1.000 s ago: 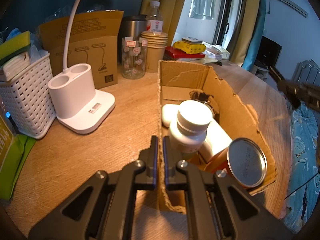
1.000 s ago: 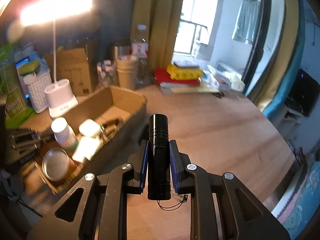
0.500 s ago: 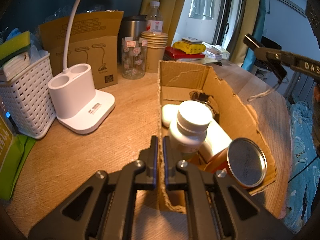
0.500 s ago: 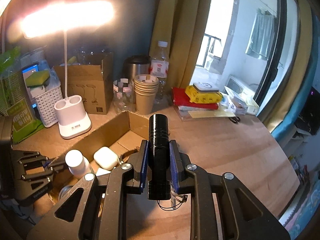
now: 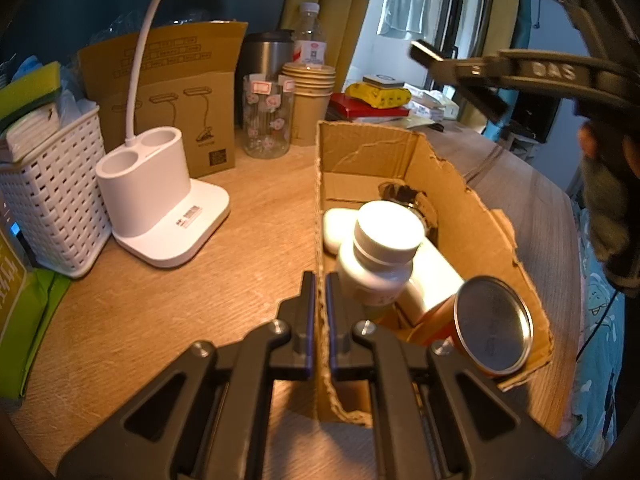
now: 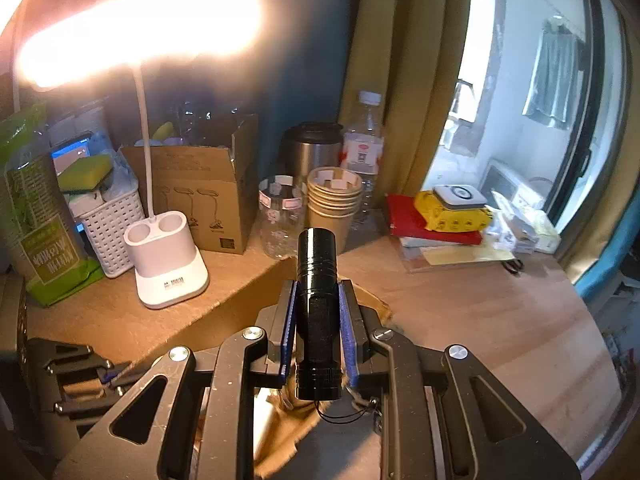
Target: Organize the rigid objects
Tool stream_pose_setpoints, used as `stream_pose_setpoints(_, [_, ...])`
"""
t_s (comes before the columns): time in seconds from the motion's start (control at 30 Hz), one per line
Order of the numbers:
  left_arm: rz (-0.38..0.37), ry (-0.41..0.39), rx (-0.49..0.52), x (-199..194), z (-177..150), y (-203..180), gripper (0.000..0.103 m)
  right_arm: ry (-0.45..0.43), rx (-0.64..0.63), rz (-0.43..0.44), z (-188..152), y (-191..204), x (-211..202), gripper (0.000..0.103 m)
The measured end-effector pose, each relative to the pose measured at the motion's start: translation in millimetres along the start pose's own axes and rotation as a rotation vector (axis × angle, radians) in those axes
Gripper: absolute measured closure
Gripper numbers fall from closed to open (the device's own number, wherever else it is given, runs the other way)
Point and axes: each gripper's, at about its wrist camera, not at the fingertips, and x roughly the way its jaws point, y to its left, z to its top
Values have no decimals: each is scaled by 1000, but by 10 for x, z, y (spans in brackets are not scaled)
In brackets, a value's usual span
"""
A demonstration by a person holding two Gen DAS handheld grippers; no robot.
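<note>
Taking the cardboard box (image 5: 472, 216) as our landmark: to its left we count one white basket (image 5: 48, 204), one white lamp base (image 5: 160, 200) with two round wells, one printed glass jar (image 5: 266, 120) and one stack of paper cups (image 5: 310, 100). Our left gripper (image 5: 320, 300) pinches the box's left wall, fingers nearly together. Inside the box we count one white bottle (image 5: 380, 256), one white case (image 5: 338, 224) and one metal-lidded can (image 5: 492, 328). Our right gripper (image 6: 319, 300) hovers above the box, clamped on one black flashlight (image 6: 318, 300).
</note>
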Motion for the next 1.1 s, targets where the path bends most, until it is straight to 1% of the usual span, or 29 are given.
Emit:
stream_pose_setpoints(0.17, [-3,1,-3,4,9,-4,98,19,36,49,74,-77,216,81])
stream_pose_setpoints(0.27, [-6,2,-5,14,17,0,98,8,56,82,144,-116,273,81])
stream_pose_setpoints(0.37, [-5,2,-4,11,10,-5,98,-3,63,99,196,-139,303,81])
stream_pose_setpoints(0.43, [-5,2,-4,11,8,-8,98,4,66,102,199,-155,368,81])
stream_pose_setpoints(0.6, [-5,2,-6,15,7,-10,98,78,85,100,54,-231,639,81])
stream_pose_setpoints(0.67, [-5,3,-7,21,8,-10,98,97,83,101,-3,-233,706,81])
stream_pose_setpoints(0.73, [-5,2,-6,20,6,-9,98,134,71,107,-52,-215,795,81])
stream_pose_setpoints(0.87, [-5,3,-7,20,5,-10,98,221,46,69,-156,-184,1012,81])
stream_pose_setpoints(1.03, [-5,2,-6,21,6,-9,98,304,6,25,-264,-136,1169,81])
stream_pose_setpoints(1.1, [-8,2,-5,20,4,-11,98,324,-13,5,-301,-114,1214,81])
